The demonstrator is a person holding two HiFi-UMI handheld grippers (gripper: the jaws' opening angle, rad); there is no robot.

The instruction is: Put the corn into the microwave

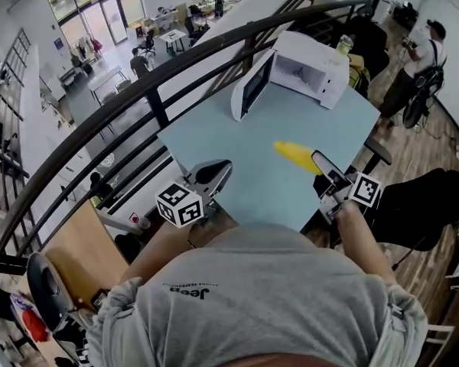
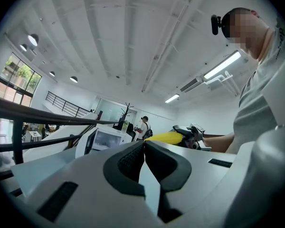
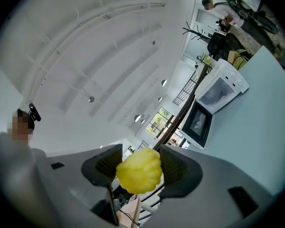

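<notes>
A yellow corn cob (image 1: 297, 156) hangs over the near right part of the pale blue table (image 1: 237, 151), with my right gripper (image 1: 321, 164) shut on its near end. In the right gripper view the corn (image 3: 138, 171) shows end-on, pressed between the dark pads. The white microwave (image 1: 314, 71) stands at the table's far edge with its door (image 1: 252, 89) swung open to the left. It also shows ahead in the right gripper view (image 3: 223, 87). My left gripper (image 1: 219, 172) hovers at the near left edge, its jaws shut on nothing (image 2: 144, 148).
A black curved railing (image 1: 138, 90) runs along the table's left and far sides, with a drop to a lower floor beyond it. A yellow-green bottle (image 1: 344, 46) stands on the microwave. A person (image 1: 417, 63) stands at the far right. A black chair (image 1: 421, 205) sits right of the table.
</notes>
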